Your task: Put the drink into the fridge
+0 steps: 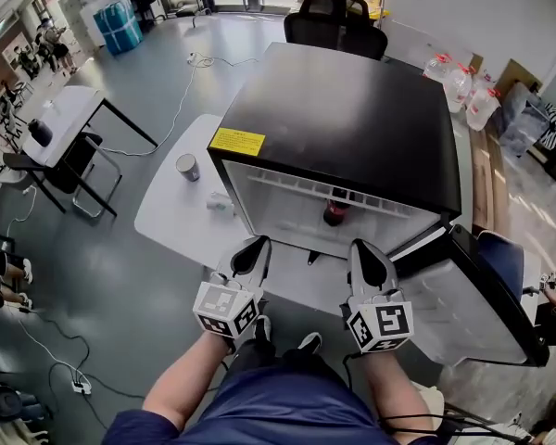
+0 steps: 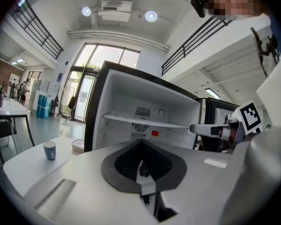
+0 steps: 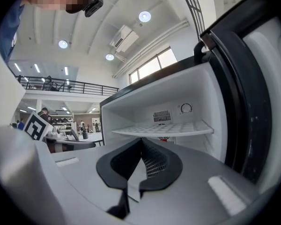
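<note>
The drink point(image 1: 334, 213) stands upright in the open fridge point(image 1: 343, 109), twelve o'clock from my left claw point(image 1: 257, 246) and right claw point(image 1: 365, 251), both closed, empty.

drink point(image 1: 334, 213): dark bottle w/ red cap, seen upright inside, near front | fridge point(image 1: 352, 109): black, white int., left opened

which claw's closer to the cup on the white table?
Left. The left claw is down-right of the cup in the head view, at the fridge's left corner. The right claw is farther right, across the fridge opening, beside the open door.
</note>
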A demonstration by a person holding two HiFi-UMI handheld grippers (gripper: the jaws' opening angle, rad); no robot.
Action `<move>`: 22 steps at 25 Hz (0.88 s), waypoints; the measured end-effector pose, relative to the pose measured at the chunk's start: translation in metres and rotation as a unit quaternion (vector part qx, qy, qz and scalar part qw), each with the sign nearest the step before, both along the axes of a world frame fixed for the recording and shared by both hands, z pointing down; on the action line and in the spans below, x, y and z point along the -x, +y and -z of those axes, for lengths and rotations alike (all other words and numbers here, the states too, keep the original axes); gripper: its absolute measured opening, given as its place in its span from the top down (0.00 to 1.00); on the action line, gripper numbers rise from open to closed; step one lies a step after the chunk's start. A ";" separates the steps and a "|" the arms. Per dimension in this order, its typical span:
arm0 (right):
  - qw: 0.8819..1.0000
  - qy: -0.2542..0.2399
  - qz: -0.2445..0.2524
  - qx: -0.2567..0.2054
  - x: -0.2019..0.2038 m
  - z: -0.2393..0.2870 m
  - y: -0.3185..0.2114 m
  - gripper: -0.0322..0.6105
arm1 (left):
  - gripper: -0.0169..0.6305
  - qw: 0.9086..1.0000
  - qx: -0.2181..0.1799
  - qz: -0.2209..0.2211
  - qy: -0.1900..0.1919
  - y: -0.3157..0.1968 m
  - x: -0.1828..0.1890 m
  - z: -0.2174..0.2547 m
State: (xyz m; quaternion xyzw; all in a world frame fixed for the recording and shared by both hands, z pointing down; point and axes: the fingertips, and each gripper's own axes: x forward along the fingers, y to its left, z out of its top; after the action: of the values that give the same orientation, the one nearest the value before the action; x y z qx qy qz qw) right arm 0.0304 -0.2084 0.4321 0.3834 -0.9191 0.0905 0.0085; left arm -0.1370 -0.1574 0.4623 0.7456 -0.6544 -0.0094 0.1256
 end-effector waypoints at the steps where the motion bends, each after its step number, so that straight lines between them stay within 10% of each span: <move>1: 1.000 0.003 0.001 -0.002 -0.001 0.001 0.000 0.94 | 0.97 1.000 -0.006 -0.001 -0.007 0.001 -0.003 0.004; 22: 0.998 0.015 -0.053 -0.041 0.009 0.018 0.002 0.94 | 0.97 0.997 -0.031 -0.072 -0.011 -0.012 -0.006 0.019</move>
State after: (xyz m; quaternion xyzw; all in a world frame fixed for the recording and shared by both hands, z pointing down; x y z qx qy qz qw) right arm 0.0217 -0.2065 0.4138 0.4331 -0.9001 0.0475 0.0021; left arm -0.1313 -0.1691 0.4432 0.7941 -0.6000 -0.0122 0.0956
